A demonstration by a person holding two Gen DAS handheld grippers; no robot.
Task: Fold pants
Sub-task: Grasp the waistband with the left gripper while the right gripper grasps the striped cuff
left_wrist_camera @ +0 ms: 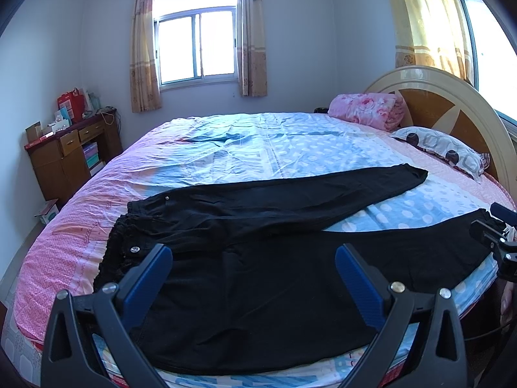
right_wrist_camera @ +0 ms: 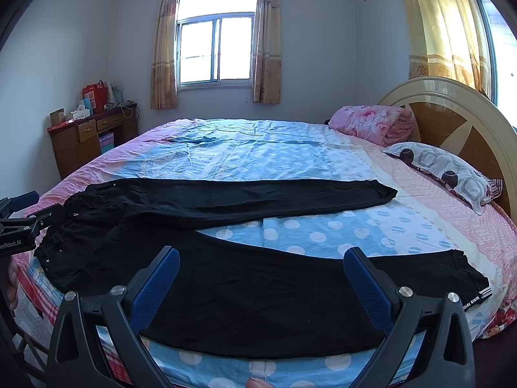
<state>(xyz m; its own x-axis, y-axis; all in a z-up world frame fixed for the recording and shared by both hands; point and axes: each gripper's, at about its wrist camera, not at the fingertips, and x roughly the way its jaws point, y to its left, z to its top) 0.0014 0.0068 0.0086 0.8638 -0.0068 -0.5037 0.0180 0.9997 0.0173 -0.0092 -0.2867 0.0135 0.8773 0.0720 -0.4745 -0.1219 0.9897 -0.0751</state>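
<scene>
- Blue-padded fingers of the left gripper (left_wrist_camera: 253, 258) stand wide apart with nothing between them, hovering over the near leg of the pants (left_wrist_camera: 258, 278), close to the waistband end.
- Right gripper (right_wrist_camera: 261, 262) is likewise spread wide and empty, above the same near leg, further toward its cuff.
- Pants lie flat on the bed (left_wrist_camera: 290, 148), black, with the waistband to the left and both legs running right; the legs fan apart, leaving a wedge of dotted sheet between them.
- Near cuff carries a white-lettered band, seen in the right view; the far cuff ends short of the pillow (right_wrist_camera: 446, 168).
- Pink floral blanket (left_wrist_camera: 368, 110), rolled, sits beside the headboard (left_wrist_camera: 452, 103), just behind the pillow.
- Wooden desk (left_wrist_camera: 68, 155) with boxes and a red bag stands in the left corner, under a curtained window (left_wrist_camera: 197, 45).
- At the bottom edge of the right view a fingertip (right_wrist_camera: 257, 382) shows.
</scene>
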